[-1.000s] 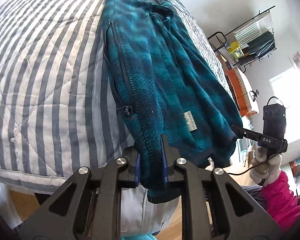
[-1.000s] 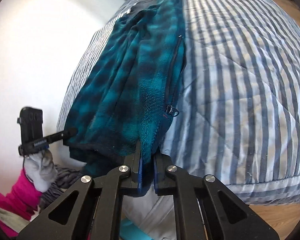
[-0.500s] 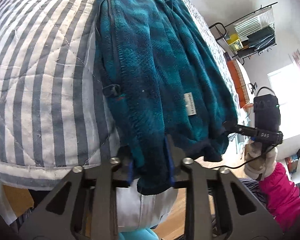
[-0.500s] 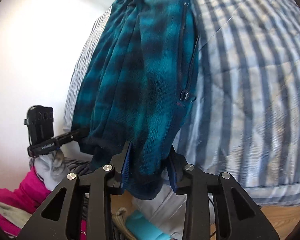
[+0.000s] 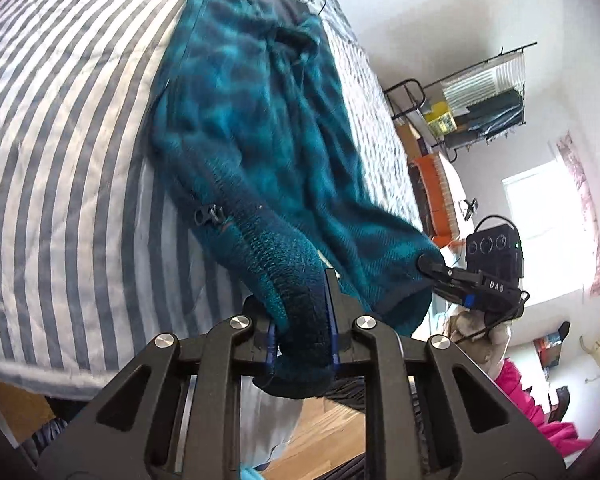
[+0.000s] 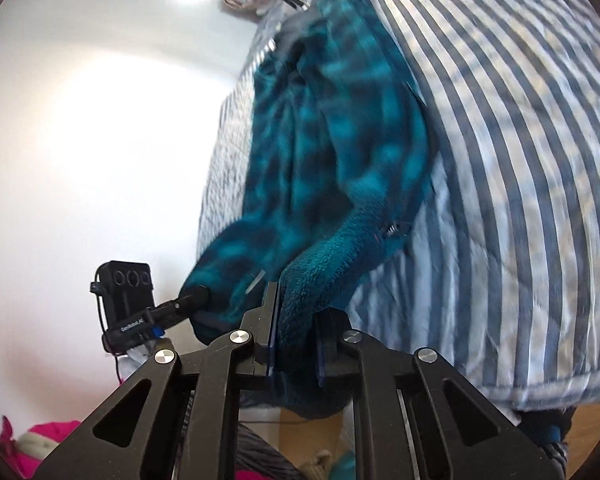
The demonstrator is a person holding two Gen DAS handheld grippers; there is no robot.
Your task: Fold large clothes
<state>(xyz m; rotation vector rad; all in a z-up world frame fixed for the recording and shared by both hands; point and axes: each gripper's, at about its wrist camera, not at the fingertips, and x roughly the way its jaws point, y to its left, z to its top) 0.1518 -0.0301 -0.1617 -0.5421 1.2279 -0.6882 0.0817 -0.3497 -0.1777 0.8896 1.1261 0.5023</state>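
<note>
Left gripper (image 5: 302, 344) and right gripper (image 6: 296, 344) closing on the fleece jacket's (image 5: 260, 128) hem — apparently raising it off the striped quilt (image 5: 60, 128) to fold lengthwise

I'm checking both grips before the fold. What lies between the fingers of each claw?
The teal fleece jacket's hem: bunched in the closing left claw in the left wrist view, and in the closing right claw in the right wrist view.

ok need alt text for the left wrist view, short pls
The left gripper, its jaws closing, pinches the near hem of a teal plaid fleece jacket that lies on a blue-and-white striped quilt. At right the right gripper grips the hem's other corner. A wire rack and a bright window stand behind.
</note>
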